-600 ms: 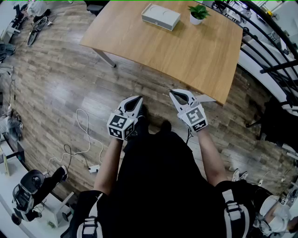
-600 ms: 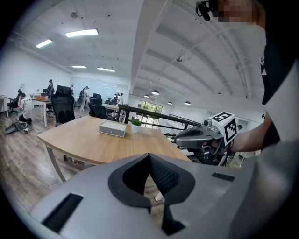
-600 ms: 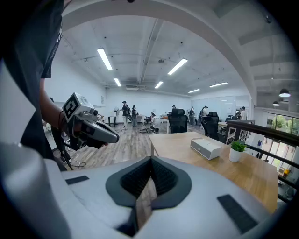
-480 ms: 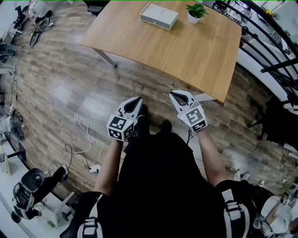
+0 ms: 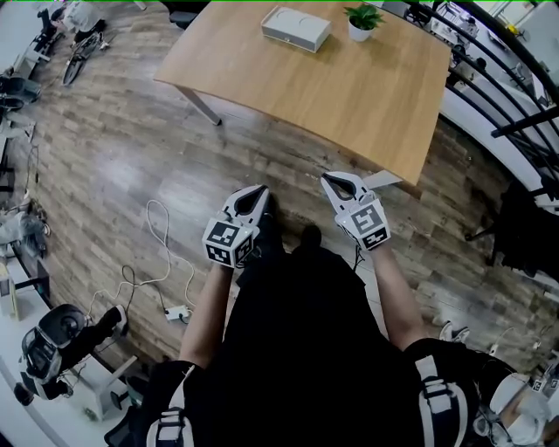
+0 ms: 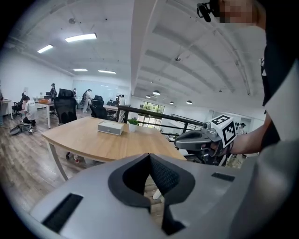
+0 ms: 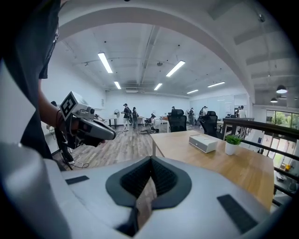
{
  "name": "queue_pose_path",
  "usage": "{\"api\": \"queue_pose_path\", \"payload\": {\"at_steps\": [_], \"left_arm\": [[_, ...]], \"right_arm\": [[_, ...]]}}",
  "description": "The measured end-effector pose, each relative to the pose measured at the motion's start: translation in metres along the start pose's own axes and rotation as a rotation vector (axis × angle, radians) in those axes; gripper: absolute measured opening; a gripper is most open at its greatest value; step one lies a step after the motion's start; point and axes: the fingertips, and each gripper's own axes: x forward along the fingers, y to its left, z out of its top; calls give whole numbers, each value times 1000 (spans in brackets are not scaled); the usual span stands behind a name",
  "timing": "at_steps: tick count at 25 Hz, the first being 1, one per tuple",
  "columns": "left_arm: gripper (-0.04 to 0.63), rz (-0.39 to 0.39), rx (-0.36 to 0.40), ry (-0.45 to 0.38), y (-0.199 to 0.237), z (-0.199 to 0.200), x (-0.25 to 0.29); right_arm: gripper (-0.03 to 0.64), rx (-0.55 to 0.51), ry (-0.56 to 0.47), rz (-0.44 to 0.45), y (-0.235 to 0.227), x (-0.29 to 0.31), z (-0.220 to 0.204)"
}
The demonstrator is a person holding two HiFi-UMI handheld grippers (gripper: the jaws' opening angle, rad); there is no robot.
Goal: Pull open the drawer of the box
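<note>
little has changed over the last half second. in the head view the tabletop (image 5: 349, 96) and the floor (image 5: 113, 166) have slid slightly across the picture, so the head has shifted a bit. the left gripper (image 5: 259, 189) and right gripper (image 5: 330, 179) sit where they were, held side by side close to the body, over the floor just short of the near corner of the tabletop.

for the task, this means no real progress yet: the box (image 5: 297, 28) is at the far side of the tabletop, just beside a small plant (image 5: 362, 19), well apart from both grippers. its drawer is too small to make out, and nothing touches it. i'd judge this as the approach.

the left fingers (image 6: 133, 173) meet at the tips with nothing between them; the right fingers (image 7: 163, 179) are closed too, and empty.

no brand or writing can be read. the box shows no legible label, and each cube (image 5: 229, 241) carries only black-and-white square patterns.
</note>
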Motion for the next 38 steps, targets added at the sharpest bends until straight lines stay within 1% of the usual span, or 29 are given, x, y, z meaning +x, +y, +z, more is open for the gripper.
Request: {"api": "queue_pose_path", "payload": {"at_steps": [2,5,10,13,19,25,28,33,38], "left_arm": [[23,2,-10,5,-1,-4,0],[22,2,-26,8,1,-4,6],[23,-17,-15,-3,8,3,15],[23,-32,-14,-5,16,9,23],[22,-60,-35,-6,40,20,32],[23,-97,-15,4,69,28,40],[23,-122,-24,13,83,29,46],[23,-161,-28,21,100,32,60],[23,-222,-9,39,117,39,69]], "right_arm": [[25,-1,6,-2,0,-1,-6],[25,17,-17,-3,-2,-2,-1],[25,18,-23,-28,-11,-1,4],[25,19,-20,-53,-22,8,7],[25,19,0,-85,-28,24,15],[25,26,21,-123,-34,48,24],[25,19,32,-137,-31,62,30],[25,26,65,-150,-27,80,28],[25,62,76,-194,-38,101,31]]}}
